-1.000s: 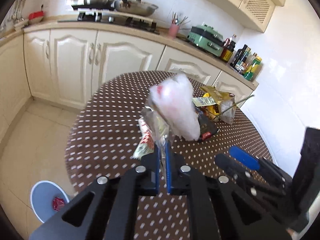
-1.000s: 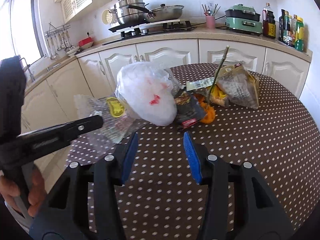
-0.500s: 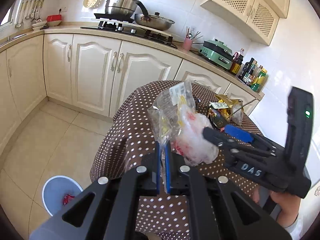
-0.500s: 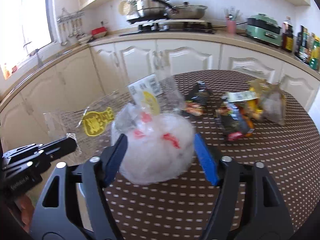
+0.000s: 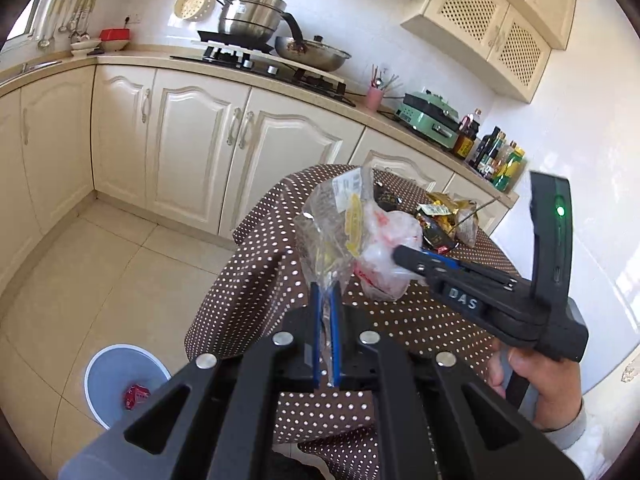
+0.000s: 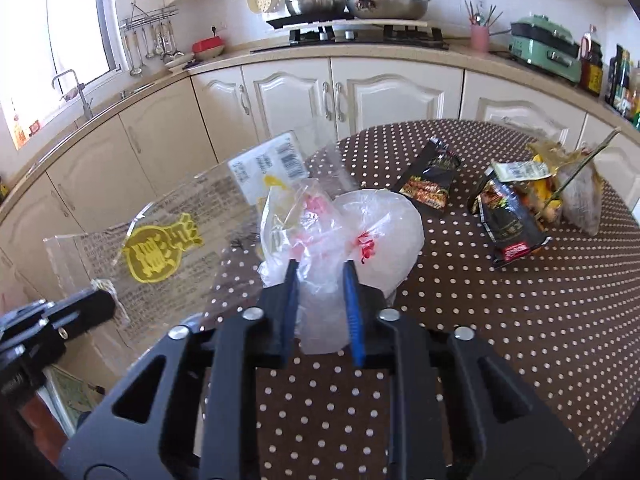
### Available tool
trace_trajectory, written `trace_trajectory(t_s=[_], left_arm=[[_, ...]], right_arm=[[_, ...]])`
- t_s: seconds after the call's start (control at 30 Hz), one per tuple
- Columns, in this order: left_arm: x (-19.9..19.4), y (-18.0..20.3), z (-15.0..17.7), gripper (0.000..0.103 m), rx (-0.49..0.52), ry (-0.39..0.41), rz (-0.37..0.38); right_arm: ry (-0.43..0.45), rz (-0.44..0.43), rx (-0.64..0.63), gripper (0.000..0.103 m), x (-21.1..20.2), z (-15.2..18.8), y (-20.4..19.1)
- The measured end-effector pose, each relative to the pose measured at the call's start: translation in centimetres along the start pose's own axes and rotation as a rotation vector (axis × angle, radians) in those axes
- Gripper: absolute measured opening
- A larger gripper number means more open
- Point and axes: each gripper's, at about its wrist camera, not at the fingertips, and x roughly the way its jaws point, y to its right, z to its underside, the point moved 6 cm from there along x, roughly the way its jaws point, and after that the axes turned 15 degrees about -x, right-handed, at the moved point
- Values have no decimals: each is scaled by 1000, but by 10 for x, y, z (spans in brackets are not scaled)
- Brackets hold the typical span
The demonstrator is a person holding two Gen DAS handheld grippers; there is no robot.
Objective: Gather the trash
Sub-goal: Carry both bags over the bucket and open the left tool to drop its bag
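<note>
My left gripper (image 5: 327, 292) is shut on a clear plastic wrapper (image 5: 334, 224) with yellow print, held up beyond the table's left edge; the wrapper also shows in the right wrist view (image 6: 160, 240). My right gripper (image 6: 320, 270) is shut on a crumpled white plastic bag (image 6: 360, 232) with red print, lifted off the table; the bag also shows in the left wrist view (image 5: 386, 256). More wrappers lie on the dotted brown table (image 6: 500, 320): a black snack packet (image 6: 434, 182) and a heap of black and golden packets with a stick (image 6: 532, 200).
A pale blue trash bin (image 5: 124, 384) with one red scrap in it stands on the tiled floor left of the table. Cream kitchen cabinets (image 5: 192, 140) and a counter with a stove and pots run behind.
My right gripper has closed on the white bag and lifted it. My left gripper has carried the clear wrapper back and left, off the table; the bin is nearer in view.
</note>
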Motion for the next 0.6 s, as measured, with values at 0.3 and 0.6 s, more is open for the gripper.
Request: trace_trajectory(t_s=[0.3, 0.6], left_arm=[[-45, -41, -6, 4, -63, 62, -17], [-78, -163, 1, 4, -216, 80, -280]], right_arm=[[102, -9, -55, 9, -39, -13, -39], [64, -222, -166, 9, 4, -23, -167]])
